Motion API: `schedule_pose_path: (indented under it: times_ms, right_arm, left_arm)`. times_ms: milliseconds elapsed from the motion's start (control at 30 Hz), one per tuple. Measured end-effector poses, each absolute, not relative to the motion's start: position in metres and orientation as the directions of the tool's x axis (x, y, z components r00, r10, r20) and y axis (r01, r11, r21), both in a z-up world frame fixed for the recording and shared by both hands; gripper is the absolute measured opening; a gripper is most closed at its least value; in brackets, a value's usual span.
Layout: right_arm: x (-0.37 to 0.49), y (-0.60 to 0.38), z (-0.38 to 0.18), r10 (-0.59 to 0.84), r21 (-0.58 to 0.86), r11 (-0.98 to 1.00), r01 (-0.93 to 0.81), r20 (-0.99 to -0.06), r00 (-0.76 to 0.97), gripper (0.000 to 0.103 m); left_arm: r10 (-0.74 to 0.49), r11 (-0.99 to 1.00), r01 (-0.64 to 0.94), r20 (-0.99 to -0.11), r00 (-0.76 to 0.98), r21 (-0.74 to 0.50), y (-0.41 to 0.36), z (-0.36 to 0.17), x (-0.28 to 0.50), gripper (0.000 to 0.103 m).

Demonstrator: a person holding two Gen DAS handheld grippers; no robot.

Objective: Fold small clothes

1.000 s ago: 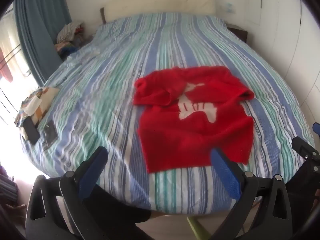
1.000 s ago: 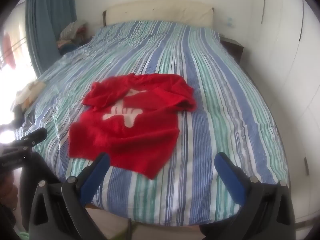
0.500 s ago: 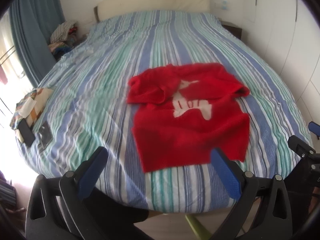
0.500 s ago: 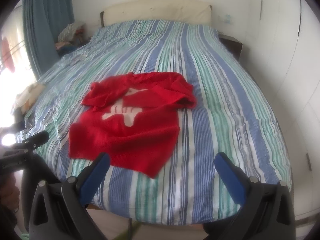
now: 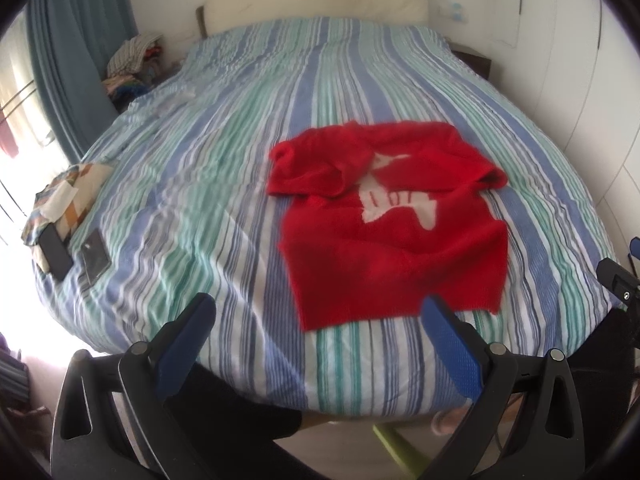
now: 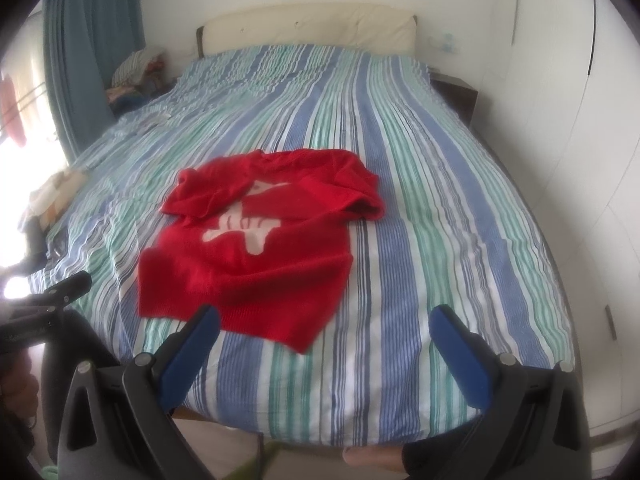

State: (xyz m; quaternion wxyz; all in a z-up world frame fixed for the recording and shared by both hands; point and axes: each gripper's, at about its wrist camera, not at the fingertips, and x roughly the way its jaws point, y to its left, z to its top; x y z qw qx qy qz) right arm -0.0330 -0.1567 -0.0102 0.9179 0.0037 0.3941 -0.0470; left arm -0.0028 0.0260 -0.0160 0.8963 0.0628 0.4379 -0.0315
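A small red sweater (image 5: 394, 240) (image 6: 256, 248) with a white figure on its chest lies on the striped bed, hem toward me, both sleeves folded in over the top. My left gripper (image 5: 316, 314) hangs open above the bed's near edge, its right blue finger (image 5: 448, 340) just short of the hem. My right gripper (image 6: 324, 322) is open too, near the foot of the bed, its left finger (image 6: 192, 340) below the hem's left part. Neither holds anything.
The bed (image 5: 224, 184) has a blue, green and white striped cover. A patterned cloth (image 5: 68, 192), a phone (image 5: 54, 250) and a dark flat item (image 5: 95, 254) lie at its left edge. Clothes pile (image 5: 134, 60) by the blue curtain; white wardrobe doors (image 6: 580, 120) on the right.
Both views shifted slightly; the sweater now sits a little closer and lower in frame. The sweater has not moved on the bed. Both grippers stay open.
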Motion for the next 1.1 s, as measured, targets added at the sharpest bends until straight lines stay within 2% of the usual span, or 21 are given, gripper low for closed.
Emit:
schedule_pose_path:
  times_ms: [667, 1100]
  right_arm:
    - [-0.018, -0.154, -0.020, -0.055, -0.012, 0.998, 0.067, -0.730, 0.681, 0.103]
    - [-0.022, -0.153, -0.025, -0.104, -0.062, 0.994, 0.086, -0.731, 0.674, 0.103]
  left_arm:
    - [0.032, 0.987, 0.104, -0.792, 0.609, 0.119, 0.024, -0.018, 0.001, 0.102]
    - [0.041, 0.986, 0.104, -0.794, 0.607, 0.130, 0.022, -0.021, 0.002, 0.102]
